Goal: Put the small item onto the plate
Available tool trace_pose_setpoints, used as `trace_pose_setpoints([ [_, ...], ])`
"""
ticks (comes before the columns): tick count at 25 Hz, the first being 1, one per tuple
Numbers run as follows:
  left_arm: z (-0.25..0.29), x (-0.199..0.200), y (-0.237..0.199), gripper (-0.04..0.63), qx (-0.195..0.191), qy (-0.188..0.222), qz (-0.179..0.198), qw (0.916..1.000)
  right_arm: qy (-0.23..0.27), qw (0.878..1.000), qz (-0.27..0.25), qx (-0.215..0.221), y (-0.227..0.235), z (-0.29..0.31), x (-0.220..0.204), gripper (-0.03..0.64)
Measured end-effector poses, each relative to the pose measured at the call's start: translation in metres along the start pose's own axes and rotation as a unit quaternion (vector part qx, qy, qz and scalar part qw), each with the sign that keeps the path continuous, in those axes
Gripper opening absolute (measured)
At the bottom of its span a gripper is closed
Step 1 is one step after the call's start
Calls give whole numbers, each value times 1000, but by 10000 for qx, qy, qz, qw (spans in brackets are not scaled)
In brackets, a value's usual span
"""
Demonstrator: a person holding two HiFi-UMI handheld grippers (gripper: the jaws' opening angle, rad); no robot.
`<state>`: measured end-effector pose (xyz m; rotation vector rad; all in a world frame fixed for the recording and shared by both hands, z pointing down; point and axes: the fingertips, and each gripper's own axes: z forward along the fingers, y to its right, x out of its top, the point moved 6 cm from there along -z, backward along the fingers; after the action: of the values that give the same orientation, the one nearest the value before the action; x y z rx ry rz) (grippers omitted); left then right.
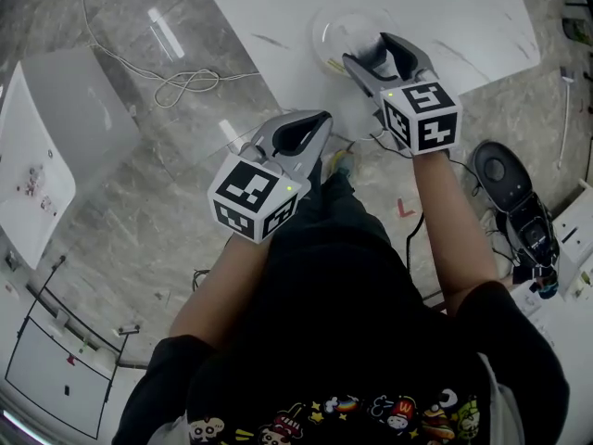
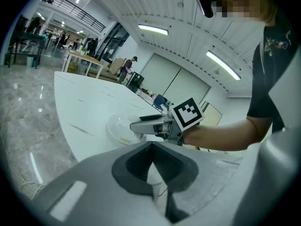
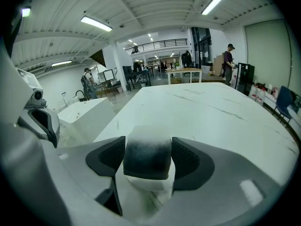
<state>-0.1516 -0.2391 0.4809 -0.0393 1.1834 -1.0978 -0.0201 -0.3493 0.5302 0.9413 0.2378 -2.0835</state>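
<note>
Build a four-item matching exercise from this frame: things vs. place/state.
Things
1. left gripper
2. small item
3. plate
4. white cable

Place or state
a. lying on the grey floor
b. jaws together, nothing between them
c. on the white table, below the right gripper
d. clamped between the right gripper's jaws

Pairs: 1-b, 2-d, 3-c, 4-a
</note>
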Motion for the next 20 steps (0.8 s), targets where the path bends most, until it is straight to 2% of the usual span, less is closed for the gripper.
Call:
trace_pose_setpoints([
  [20, 9, 12, -25, 3, -33, 22, -191, 9998, -559, 9978, -344, -42, 12, 41, 7, 331],
])
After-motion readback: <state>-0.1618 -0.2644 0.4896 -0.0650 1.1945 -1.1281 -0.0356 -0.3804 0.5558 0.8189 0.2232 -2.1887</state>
